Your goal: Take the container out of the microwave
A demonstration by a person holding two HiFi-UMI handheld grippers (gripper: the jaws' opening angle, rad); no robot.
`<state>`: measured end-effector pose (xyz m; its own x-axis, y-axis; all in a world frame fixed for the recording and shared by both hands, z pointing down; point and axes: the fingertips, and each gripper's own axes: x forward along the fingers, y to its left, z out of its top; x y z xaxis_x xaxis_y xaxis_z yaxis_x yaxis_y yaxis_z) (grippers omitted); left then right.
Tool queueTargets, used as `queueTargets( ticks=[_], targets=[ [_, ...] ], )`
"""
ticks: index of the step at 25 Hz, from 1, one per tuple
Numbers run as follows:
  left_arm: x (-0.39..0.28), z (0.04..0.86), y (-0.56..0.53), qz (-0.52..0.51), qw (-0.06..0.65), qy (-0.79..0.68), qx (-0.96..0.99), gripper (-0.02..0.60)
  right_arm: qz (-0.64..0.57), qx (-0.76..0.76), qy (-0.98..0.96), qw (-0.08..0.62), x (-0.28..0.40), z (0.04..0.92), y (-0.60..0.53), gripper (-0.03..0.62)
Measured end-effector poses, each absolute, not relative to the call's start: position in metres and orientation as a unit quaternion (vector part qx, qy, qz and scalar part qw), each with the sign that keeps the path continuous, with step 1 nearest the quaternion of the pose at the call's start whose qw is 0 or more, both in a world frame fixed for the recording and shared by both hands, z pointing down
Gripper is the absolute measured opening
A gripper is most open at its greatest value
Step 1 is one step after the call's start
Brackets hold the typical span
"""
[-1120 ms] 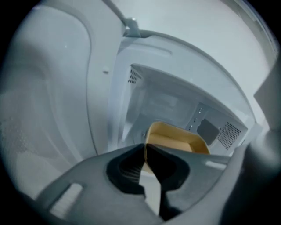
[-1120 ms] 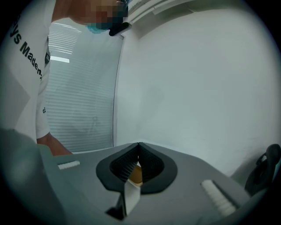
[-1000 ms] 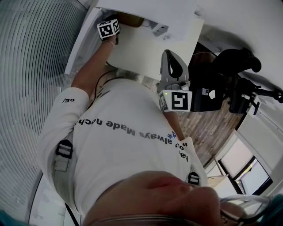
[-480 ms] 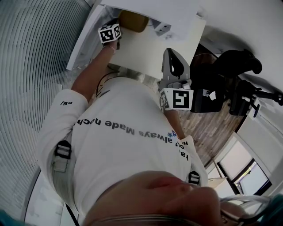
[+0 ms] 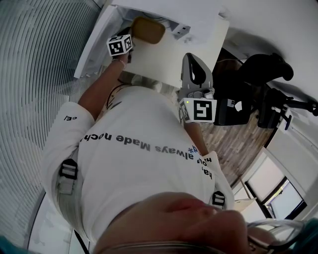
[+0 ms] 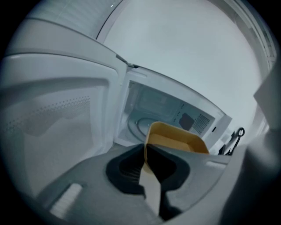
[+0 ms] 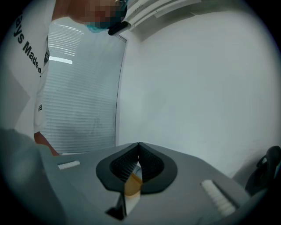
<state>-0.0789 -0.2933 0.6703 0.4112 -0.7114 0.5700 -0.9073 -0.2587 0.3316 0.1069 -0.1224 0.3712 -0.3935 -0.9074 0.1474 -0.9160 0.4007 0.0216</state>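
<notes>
Left gripper (image 6: pixel 145 151) is clamped on the container (image 6: pixel 175 139), jaws pinched tight on the near edge of its yellow-brown rim, and the tub hangs tilted right at the mouth of the microwave (image 6: pixel 169 105). The door (image 6: pixel 57 114) stands swung wide on the left, and behind the tub you can just make out the round glass turntable (image 6: pixel 139 125) on the cavity floor. From the head view, the left gripper (image 5: pixel 131 43) reaches forward with its marker cube on top, and the container (image 5: pixel 148 30) shows as a rounded brown shape poking out from under the microwave's white top (image 5: pixel 164 9), over the pale bench (image 5: pixel 169 54). Whether it touches the bench, I cannot tell. Over on the other side, the right gripper (image 5: pixel 191 62) is held well apart from the microwave, near the person's white shirt (image 5: pixel 139 163). In its own view the right gripper (image 7: pixel 138 154) has its jaws together, gripping nothing, facing a bare white wall (image 7: pixel 197 88) with window blinds (image 7: pixel 79 101) off to the left.
</notes>
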Motion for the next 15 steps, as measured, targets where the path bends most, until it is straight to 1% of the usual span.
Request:
queueTargets(
  ticks=[15],
  targets=[
    [-0.052, 0.691, -0.243, 0.170, 0.332, -0.483, 0.792, 0.020, 0.037, 0.553, -0.829, 0.070, 0.115, 0.375, -0.120, 0.002]
  ],
)
